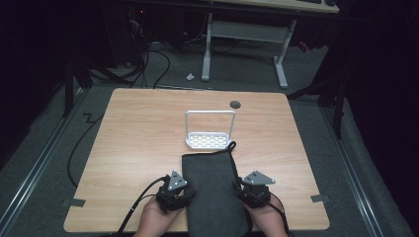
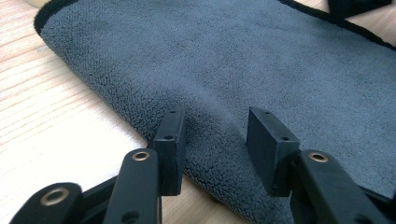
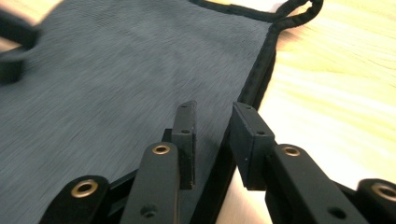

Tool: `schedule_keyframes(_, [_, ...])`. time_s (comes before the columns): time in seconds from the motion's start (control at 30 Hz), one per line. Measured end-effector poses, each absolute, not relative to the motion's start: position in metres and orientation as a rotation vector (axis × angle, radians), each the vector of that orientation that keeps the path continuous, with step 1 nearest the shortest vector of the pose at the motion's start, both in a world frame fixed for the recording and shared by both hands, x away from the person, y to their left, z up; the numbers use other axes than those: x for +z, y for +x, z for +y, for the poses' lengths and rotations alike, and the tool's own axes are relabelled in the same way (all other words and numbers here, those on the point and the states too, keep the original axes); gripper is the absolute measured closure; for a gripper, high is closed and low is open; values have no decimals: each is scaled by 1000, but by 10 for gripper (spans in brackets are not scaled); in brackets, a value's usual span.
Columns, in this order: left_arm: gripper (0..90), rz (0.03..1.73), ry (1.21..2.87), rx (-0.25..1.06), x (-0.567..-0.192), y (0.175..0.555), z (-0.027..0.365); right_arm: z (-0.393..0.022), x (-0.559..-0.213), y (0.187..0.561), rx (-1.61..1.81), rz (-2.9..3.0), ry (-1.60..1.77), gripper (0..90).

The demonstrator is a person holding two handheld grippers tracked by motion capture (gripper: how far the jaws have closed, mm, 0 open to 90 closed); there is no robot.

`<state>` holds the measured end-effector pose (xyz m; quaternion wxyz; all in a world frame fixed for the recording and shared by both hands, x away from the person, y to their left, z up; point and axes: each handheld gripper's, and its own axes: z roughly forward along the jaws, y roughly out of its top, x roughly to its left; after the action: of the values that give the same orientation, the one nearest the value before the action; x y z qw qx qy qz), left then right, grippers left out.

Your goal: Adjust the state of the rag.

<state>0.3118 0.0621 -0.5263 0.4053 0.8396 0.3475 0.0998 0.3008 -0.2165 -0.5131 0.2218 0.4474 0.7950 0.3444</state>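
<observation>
towel [image 1: 213, 190] is the whole story here: dark grey, folded into a long strip, lying on the wooden table [image 1: 143, 138] just on the person's side of the white wire rack [image 1: 209, 132], its hanging loop [image 1: 231, 145] almost at the rack's base.

left gripper [image 1: 174, 198] sits at the towel's left edge, the one with the rounded fold. in the left gripper view its jaws stand apart, the fold running between them, pads [image 2: 171, 140] clear of the cloth, nothing pinched yet.

right gripper [image 1: 253, 193] mirrors it at the towel's right edge, the side with the black hem [image 3: 259, 70]. in the right gripper view the jaws straddle that hem, narrower than the left pair but with daylight showing; whether a pad brushes the cloth, i cannot tell.

to do this well, i'd say both tongs want to bite at the same distance from the rack, so the strip lifts square and not skewed. take every layer at the fold, not just the top one, and close firmly before lifting. keep the far end clear of the rack so the loop does not snag.
</observation>
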Motion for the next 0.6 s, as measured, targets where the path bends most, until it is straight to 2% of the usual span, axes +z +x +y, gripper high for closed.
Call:
schedule_keyframes(0.23, [592,846,2145,307,-528,313,59,-208,-520,335,900,2221,1285,775])
schedule_keyframes(0.6, [620,890,2120,318,-530,324,75,-203,-525,334,907,2226,1262,822])
